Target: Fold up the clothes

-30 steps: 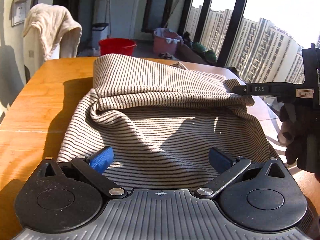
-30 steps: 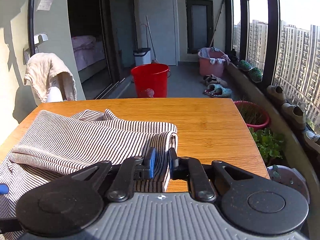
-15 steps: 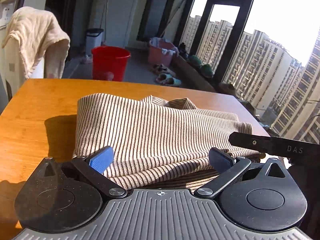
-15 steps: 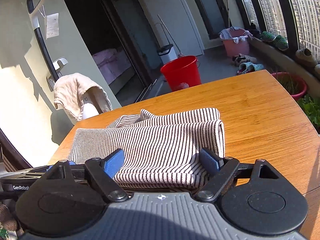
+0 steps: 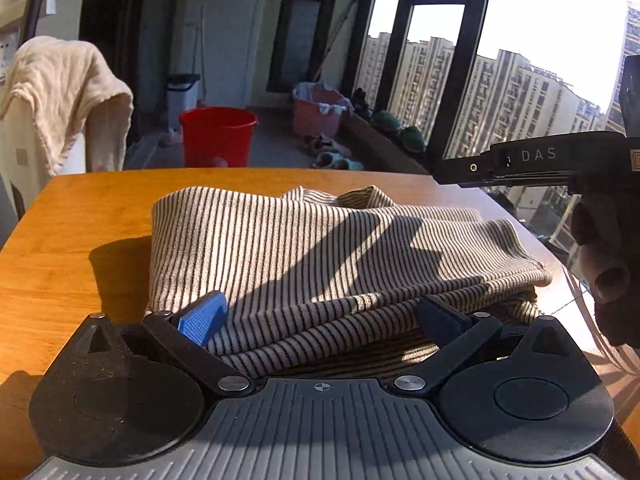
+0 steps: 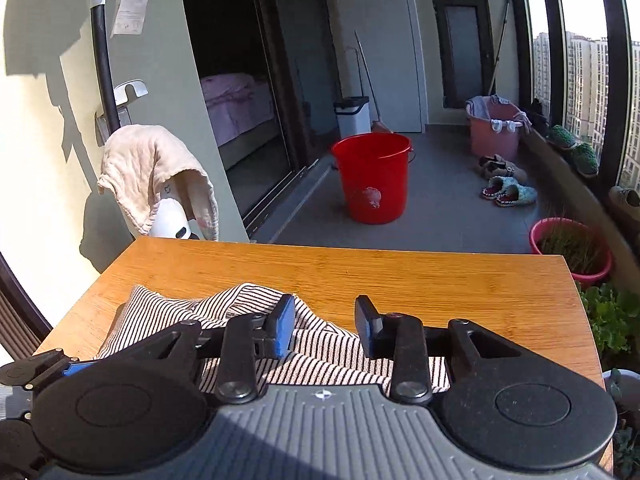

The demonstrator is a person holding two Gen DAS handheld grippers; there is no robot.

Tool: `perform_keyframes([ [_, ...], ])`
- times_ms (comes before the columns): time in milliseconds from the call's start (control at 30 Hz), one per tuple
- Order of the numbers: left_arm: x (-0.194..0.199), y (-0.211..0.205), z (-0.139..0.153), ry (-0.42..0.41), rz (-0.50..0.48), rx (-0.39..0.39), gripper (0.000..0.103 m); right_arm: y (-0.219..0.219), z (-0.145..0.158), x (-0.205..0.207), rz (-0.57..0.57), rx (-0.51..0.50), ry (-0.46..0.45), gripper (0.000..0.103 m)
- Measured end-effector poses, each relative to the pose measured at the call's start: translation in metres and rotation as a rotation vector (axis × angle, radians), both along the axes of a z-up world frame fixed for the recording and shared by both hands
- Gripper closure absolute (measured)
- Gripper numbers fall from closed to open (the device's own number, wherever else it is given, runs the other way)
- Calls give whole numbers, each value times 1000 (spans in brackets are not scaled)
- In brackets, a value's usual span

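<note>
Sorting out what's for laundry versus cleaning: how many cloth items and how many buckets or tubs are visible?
Striped garment on table: 1
Beige towel draped by wall: 1
Red bucket: 1
Pink tub: 1
Total: 4

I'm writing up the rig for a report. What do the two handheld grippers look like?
Both grippers, the left gripper and the right gripper, share one design: a grey ribbed body flanked by two round black discs, black linkage arms with silver pivot screws, and blue textured finger pads. The right one's side reads "DAS"; a dark glove holds it.
</note>
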State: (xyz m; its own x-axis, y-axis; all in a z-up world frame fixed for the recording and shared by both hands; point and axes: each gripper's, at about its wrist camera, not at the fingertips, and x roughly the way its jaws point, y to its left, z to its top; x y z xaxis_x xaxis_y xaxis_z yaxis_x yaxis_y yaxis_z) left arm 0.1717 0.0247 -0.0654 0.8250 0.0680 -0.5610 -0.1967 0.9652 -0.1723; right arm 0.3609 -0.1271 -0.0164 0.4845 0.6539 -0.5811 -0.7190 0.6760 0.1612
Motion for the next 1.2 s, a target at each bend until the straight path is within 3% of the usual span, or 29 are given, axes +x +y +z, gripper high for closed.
perform_keyframes([
  [167,-3,2,0,-15,-3,-21,0,42,-22,22,25,-95,14,49],
  [333,0,6,0,-26,-3,-34,0,58,-39,26,62,-154,48,51],
  [467,-6,4,4,-42,-14,-25,0,72,-36,15,111,-207,8,95],
  [633,-40,2,25,-126,-64,21,0,42,14,-21,167,-24,2,97],
  [767,-76,26,44,-199,55,-34,0,-22,45,-73,238,126,25,97],
  [867,-73,29,52,-211,88,-75,0,-52,20,-102,248,126,114,97],
  [1000,-67,33,62,-223,129,-128,0,-63,-28,-124,183,66,125,97],
  [1133,-63,21,55,-161,127,-51,0,-64,-27,-141,158,88,52,97],
  [1200,-66,22,49,-129,137,-10,5,-65,-24,-143,164,92,45,96],
])
